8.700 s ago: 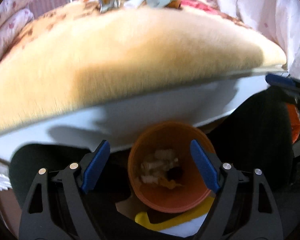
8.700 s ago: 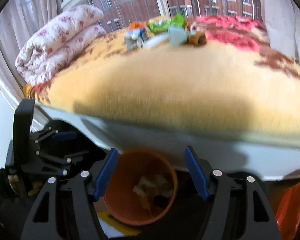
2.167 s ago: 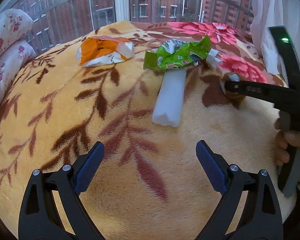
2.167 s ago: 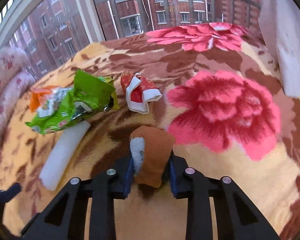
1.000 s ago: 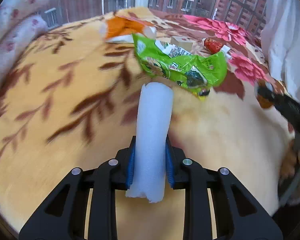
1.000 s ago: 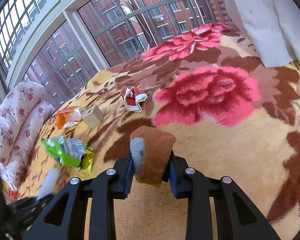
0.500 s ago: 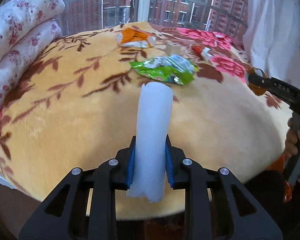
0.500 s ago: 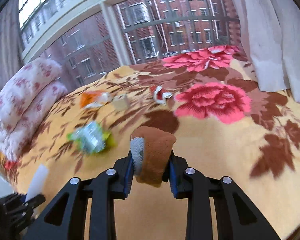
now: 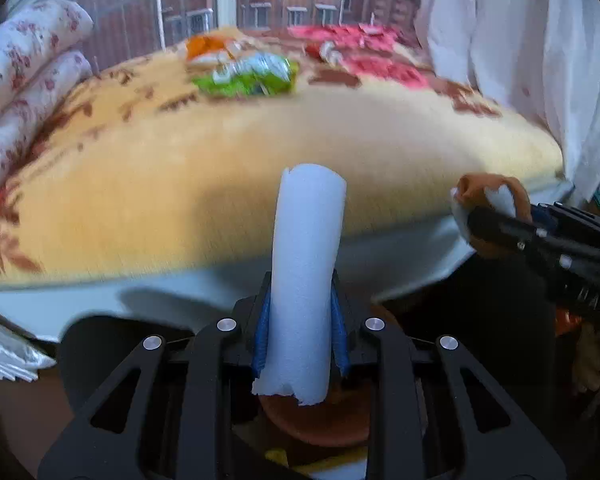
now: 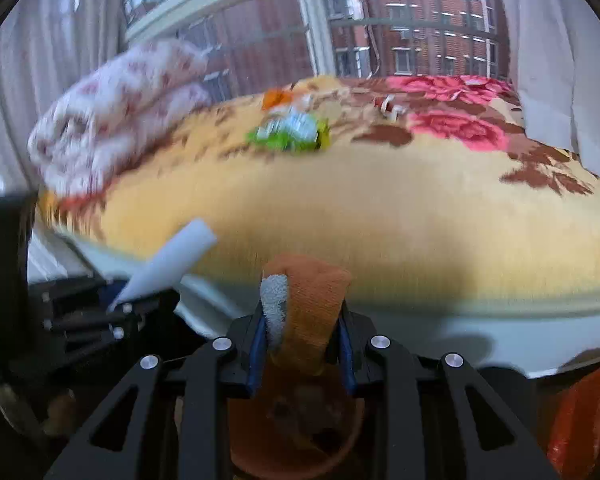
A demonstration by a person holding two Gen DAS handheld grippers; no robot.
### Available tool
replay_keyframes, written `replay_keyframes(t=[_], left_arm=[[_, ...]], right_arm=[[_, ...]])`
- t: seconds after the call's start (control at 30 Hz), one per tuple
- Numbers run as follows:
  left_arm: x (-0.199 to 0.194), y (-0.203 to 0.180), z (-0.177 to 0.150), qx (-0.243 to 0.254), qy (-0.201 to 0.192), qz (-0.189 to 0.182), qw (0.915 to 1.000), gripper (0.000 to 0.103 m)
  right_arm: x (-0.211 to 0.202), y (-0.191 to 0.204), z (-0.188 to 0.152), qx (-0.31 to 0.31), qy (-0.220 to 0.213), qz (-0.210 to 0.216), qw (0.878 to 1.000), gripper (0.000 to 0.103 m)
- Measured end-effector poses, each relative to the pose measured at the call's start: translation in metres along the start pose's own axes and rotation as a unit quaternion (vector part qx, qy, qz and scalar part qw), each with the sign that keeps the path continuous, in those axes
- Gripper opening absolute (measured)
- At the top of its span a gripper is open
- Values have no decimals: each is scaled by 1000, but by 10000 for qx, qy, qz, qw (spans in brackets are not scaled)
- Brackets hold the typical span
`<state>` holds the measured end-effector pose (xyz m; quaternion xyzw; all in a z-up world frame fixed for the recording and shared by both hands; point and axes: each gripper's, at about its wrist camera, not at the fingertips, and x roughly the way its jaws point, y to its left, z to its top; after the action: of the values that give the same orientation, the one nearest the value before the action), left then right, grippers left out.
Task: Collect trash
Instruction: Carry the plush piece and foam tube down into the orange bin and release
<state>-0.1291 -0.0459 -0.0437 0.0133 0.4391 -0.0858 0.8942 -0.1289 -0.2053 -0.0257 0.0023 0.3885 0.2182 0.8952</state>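
Note:
My left gripper (image 9: 300,320) is shut on a white foam tube (image 9: 306,272) that stands up between its fingers, above an orange bin (image 9: 316,424) below the bed edge. My right gripper (image 10: 302,340) is shut on a brown sponge (image 10: 310,308) with a grey edge, over the same orange bin (image 10: 292,432). The sponge (image 9: 488,196) and right gripper also show at the right of the left wrist view; the tube (image 10: 168,264) shows at the left of the right wrist view. A green wrapper (image 9: 248,76), an orange wrapper (image 9: 206,46) and a red-white wrapper (image 10: 388,108) lie on the bed.
The bed carries a yellow floral blanket (image 9: 220,168) over a white sheet edge (image 9: 180,292). A rolled flowered quilt (image 10: 112,104) lies at the left. White curtains (image 9: 520,60) hang at the right, windows behind. An orange bag (image 10: 580,420) sits at the lower right.
Both grippers have pulled back from the bed top and dropped below its edge, each still holding its item. The orange bin has come into view under both.

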Motion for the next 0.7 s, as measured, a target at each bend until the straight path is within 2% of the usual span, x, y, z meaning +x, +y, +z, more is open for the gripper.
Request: replay_keyframes(t=[0.23,0.37,0.57,0.63,0.67,0.7], left_arm=[[20,-7,-38,154,639,-92,9978,25],[36,-7,-49,161,969,-166,9950,25],[43,-5,-52,153,1133,-216,9932,27],[47,-4,-53,151,1215,-169,9923,42],[50,-1,-54,143,1299,-147,9913,66],[52,0,-54,119,1334,-115,9909,78]], right_arm=[[13,3,-46,-105,637,-43,9979,29],[21,3,-56,-94,839,-6,9964,30],[33,8,-60,-169,1050,91,9943,33],[37,9,-62,-188,1141,130,9932,45],[39,8,-62,-173,1168,133,9929,52],[40,6,-63,-152,1169,131,9929,53]])
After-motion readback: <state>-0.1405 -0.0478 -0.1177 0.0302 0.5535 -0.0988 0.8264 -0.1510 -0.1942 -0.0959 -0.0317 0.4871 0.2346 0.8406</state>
